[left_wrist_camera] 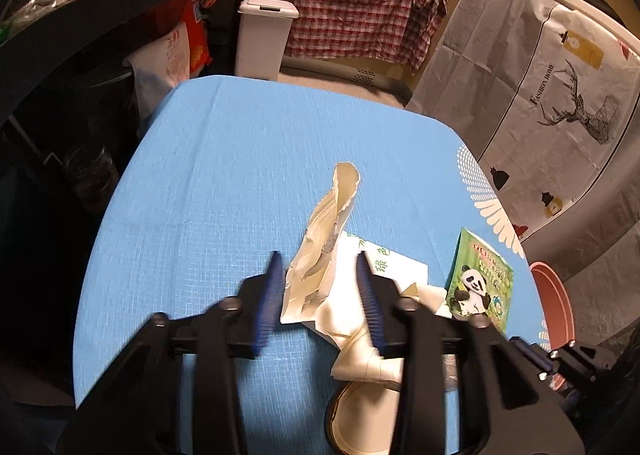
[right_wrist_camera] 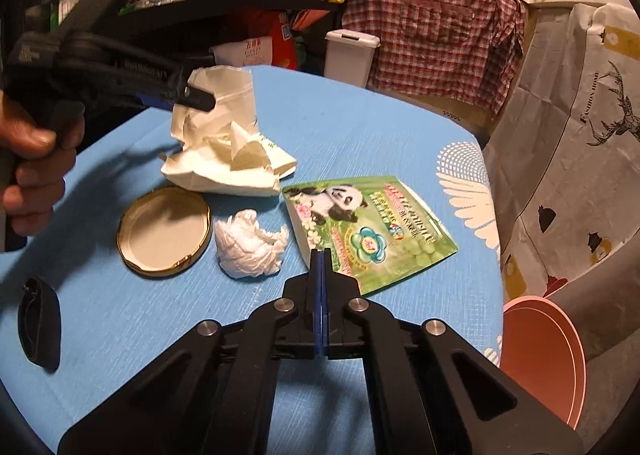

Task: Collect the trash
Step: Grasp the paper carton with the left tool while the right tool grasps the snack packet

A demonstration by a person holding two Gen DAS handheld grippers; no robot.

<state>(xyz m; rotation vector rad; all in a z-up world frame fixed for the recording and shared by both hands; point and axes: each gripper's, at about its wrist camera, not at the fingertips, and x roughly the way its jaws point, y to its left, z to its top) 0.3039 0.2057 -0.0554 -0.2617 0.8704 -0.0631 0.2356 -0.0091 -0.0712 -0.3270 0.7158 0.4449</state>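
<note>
Crumpled cream paper wrapper point(right_wrist_camera: 224, 143) sits mid-tabletop point(right_wrist_camera: 360, 135), its upper part between the spread fingers of the left gripper point(left_wrist_camera: 318, 261) (contact unclear). Just beside it: gold lid point(right_wrist_camera: 164, 232), tissue wad point(right_wrist_camera: 250, 245), green panda packet point(right_wrist_camera: 364, 227). Right gripper point(right_wrist_camera: 321, 255) hovers fully closed, empty.

Bench cover: blue woven cloth point(right_wrist_camera: 360, 127) with white feather print point(right_wrist_camera: 468, 191) at the right edge.
Bin: white plastic lidded bin point(left_wrist_camera: 266, 37) on the floor beyond the bench's far edge.
Garment: red-and-white checked shirt point(right_wrist_camera: 436, 27) hanging behind the bin.
Sheet: white drape with a stag drawing point(left_wrist_camera: 560, 95), right of the bench.
Basin: pink round plastic basin point(right_wrist_camera: 540, 359), below the bench's right edge.
Shelf: dark shelf point(right_wrist_camera: 240, 3) at far left, carrying packets and a green tub.
</note>
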